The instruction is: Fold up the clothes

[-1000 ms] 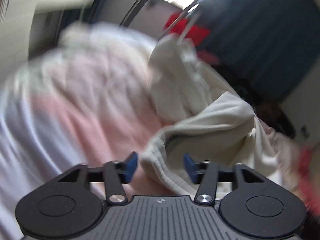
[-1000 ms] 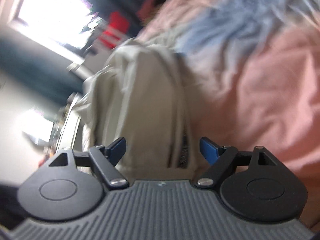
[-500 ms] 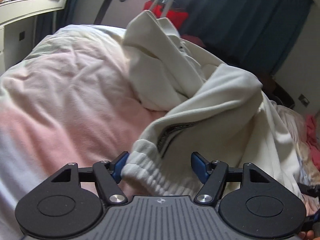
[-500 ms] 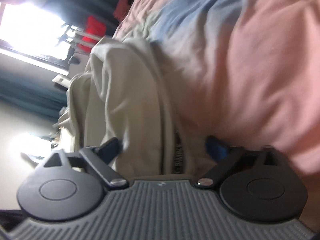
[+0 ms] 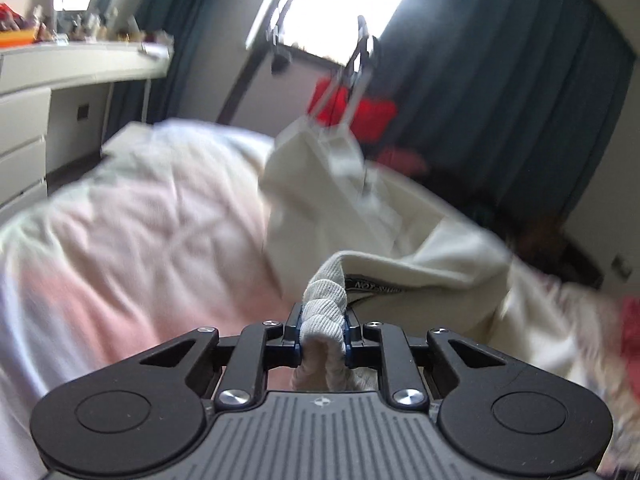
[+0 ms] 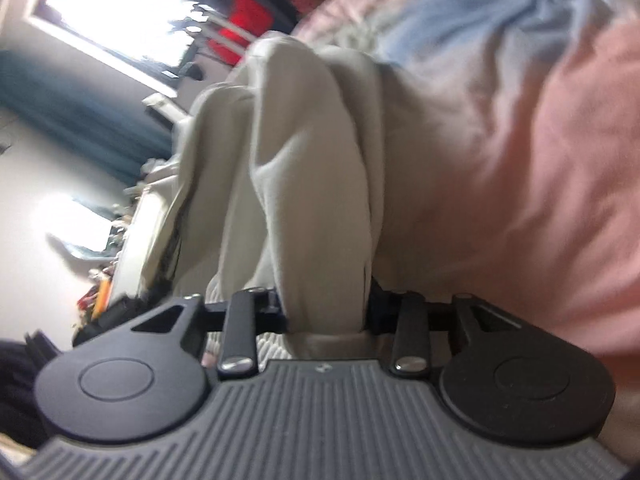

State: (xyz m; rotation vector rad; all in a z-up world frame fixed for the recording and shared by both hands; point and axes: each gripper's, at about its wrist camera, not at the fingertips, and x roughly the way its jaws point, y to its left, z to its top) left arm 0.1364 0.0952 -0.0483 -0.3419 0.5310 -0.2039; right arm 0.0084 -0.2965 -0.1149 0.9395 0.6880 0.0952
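A cream sweatshirt [image 5: 432, 252] lies bunched on a bed with a pink and white duvet [image 5: 140, 220]. My left gripper [image 5: 322, 334] is shut on the sweatshirt's ribbed hem, which bulges between the blue pads. In the right wrist view the same cream sweatshirt [image 6: 312, 184] hangs in thick folds, and my right gripper [image 6: 326, 312] is shut on a fold of it beside the pink and blue duvet [image 6: 520, 160]. The view is blurred.
A white desk with drawers [image 5: 48, 92] stands at the left of the bed. Dark teal curtains [image 5: 500, 80] and a bright window [image 5: 336, 0] are behind it. A drying rack with red cloth [image 5: 352, 108] stands past the bed's far end.
Both grippers have gone from open around the sweatshirt to shut on it. The left one now pinches the ribbed hem, the right one a thick fold, and the cloth is lifting.
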